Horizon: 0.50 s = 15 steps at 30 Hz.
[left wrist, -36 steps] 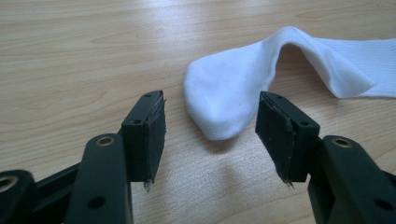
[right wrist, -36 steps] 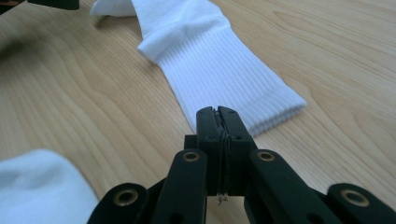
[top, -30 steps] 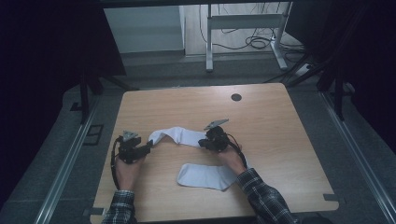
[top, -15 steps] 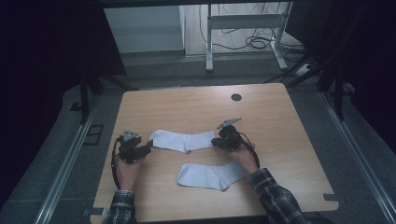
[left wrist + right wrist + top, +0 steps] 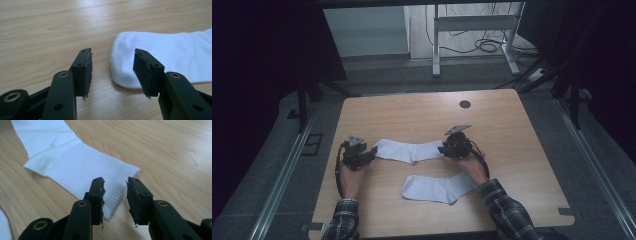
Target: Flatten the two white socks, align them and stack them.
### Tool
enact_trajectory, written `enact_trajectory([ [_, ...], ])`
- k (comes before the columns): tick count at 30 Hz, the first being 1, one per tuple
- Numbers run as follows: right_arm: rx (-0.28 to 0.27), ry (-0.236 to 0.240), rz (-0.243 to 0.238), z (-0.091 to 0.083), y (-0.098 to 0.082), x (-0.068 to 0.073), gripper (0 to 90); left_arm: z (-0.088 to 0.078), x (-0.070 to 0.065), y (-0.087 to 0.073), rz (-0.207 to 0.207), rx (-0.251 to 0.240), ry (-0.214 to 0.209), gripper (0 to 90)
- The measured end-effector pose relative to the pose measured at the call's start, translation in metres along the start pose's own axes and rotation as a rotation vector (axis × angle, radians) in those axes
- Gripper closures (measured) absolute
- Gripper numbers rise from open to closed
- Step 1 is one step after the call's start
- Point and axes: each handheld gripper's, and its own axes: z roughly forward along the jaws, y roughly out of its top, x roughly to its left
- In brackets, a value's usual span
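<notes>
Far sock [image 5: 409,150] laid out flat mid-surface. Right hand-held gripper [image 5: 115,195] has just been opening, cuff released between its jaws; left hand-held gripper [image 5: 112,71] parted, closing, toe untouched. Next, probably: fetch near sock [image 5: 439,187], stack on top.

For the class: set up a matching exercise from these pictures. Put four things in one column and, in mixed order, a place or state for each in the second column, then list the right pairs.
Column 1
1. far sock
2. near sock
3. left gripper
4. right gripper

Column 2
A. open at the ribbed cuff end of a sock
B. lies flat, stretched between the two grippers
C. open at the rounded toe end of a sock
D. lies alone, closer to the person

Pairs: 1-B, 2-D, 3-C, 4-A
</notes>
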Motion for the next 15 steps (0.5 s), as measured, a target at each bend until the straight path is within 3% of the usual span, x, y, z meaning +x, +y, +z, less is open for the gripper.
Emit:
enact_trajectory([
  [6,0.015,-0.019,0.006,0.007,-0.004,0.0,62.8,0.01,-0.001,-0.001,0.027,0.043,0.038,47.2],
  [10,0.013,-0.008,0.02,0.01,-0.006,-0.002,65.7,0.014,-0.001,-0.001,0.033,0.061,0.04,47.5],
  [15,0.017,0.018,0.04,0.011,-0.007,-0.001,75.5,0.015,0.0,-0.002,0.02,0.068,0.005,57.0],
])
